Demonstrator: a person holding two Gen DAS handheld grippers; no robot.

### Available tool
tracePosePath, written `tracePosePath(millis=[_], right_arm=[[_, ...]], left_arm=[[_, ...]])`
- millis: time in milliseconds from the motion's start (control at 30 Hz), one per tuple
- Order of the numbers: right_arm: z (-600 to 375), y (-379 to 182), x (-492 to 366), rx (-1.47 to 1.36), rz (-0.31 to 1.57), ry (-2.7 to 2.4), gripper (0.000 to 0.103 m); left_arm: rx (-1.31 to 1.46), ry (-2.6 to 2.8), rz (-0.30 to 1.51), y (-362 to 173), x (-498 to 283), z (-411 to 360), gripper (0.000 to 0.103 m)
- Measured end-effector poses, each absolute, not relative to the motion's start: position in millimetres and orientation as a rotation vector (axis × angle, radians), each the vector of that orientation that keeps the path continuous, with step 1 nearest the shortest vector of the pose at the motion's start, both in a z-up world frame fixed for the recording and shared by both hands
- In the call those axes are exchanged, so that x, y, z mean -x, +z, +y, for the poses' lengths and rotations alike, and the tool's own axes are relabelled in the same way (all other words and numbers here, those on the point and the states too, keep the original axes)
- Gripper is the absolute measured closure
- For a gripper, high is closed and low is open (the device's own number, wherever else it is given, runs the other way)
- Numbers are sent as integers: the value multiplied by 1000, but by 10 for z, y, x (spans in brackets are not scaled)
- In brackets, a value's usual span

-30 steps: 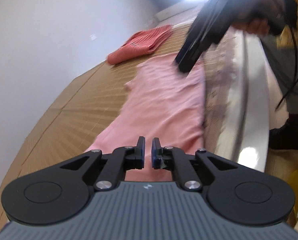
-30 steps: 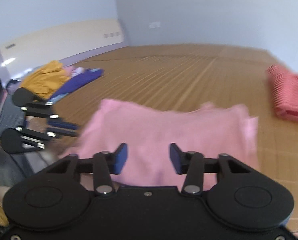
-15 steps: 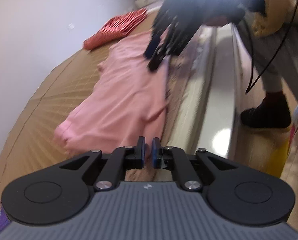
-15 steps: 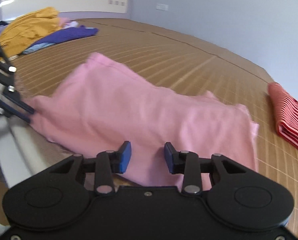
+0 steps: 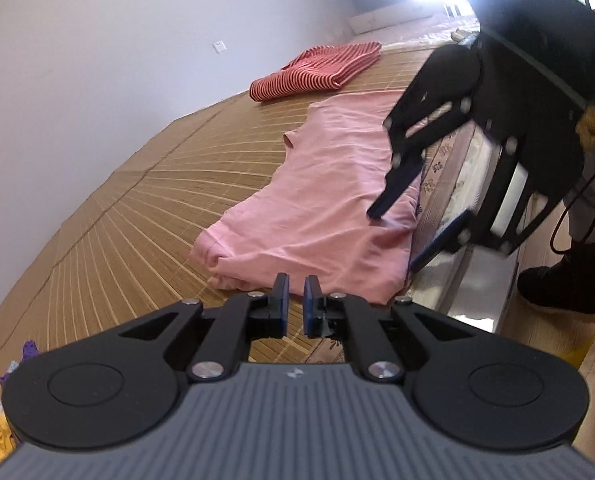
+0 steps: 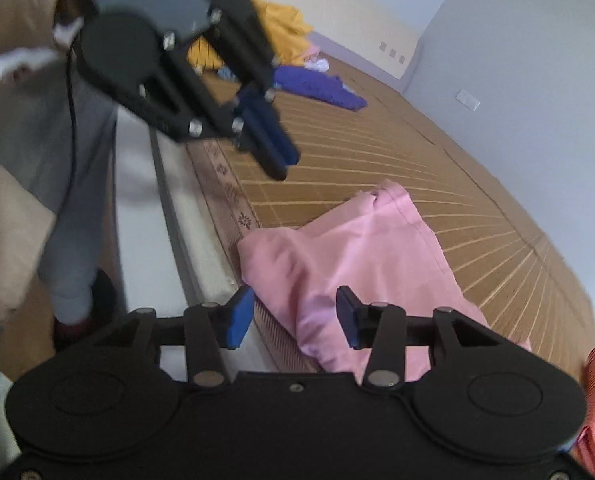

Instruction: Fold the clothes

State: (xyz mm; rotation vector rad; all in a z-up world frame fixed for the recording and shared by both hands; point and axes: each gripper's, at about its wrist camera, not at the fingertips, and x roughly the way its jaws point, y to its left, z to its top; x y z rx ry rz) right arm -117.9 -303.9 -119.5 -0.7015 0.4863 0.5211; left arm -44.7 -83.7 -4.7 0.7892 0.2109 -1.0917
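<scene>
A pink garment [image 5: 325,200] lies spread flat on the bamboo mat [image 5: 145,216], along the bed's edge. My left gripper [image 5: 295,290] hovers over the mat just short of the garment's near end, jaws shut with nothing between them. It also shows in the right wrist view as the left gripper [image 6: 279,158], above the mat. My right gripper [image 6: 293,306] stands over the pink garment's [image 6: 361,256] corner at the bed edge. Its jaws are opening, cloth lies below the gap, and the pads do not press on it. The left wrist view shows the right gripper [image 5: 413,222] with one finger over the garment.
A folded red striped garment [image 5: 317,66] lies farther along the mat by the wall. A pile of yellow clothes [image 6: 285,20] and purple clothes [image 6: 321,88] sits at the other end. The bed's padded edge [image 5: 457,184] runs beside the person's leg [image 6: 69,200] and shoe [image 5: 565,280].
My left gripper has drawn back off the pink garment to the bare mat. The right gripper has rolled and swung down to the garment's corner at the bed edge.
</scene>
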Motion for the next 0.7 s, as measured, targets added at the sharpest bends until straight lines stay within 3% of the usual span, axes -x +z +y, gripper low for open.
tracePosePath(millis=[100, 167, 333, 400, 500, 567, 633, 700], right_arm=[[-2990, -1234, 1132, 712, 470, 519, 65], [-2996, -1211, 1056, 677, 499, 505, 88], [-2927, -1117, 848, 523, 476, 512, 91], [-2931, -1092, 750, 429, 474, 541, 90], [-3001, -1090, 623, 297, 495, 576, 85], [-3116, -1021, 673, 246, 492, 582, 64], [-3300, -893, 787, 239, 471, 548, 55], [-3552, -801, 867, 235, 452, 454, 53]], left_arm=[[-788, -1087, 205, -49, 458, -806, 94], [-780, -1088, 204, -42, 472, -779, 94], [-754, -1026, 198, -15, 435, -705, 88], [-724, -991, 208, 4, 390, -657, 68], [-670, -957, 248, 12, 322, -647, 68], [-648, -971, 255, 17, 317, -671, 68], [-643, -987, 249, 19, 324, -730, 68], [-652, -1009, 238, 6, 339, -847, 67]])
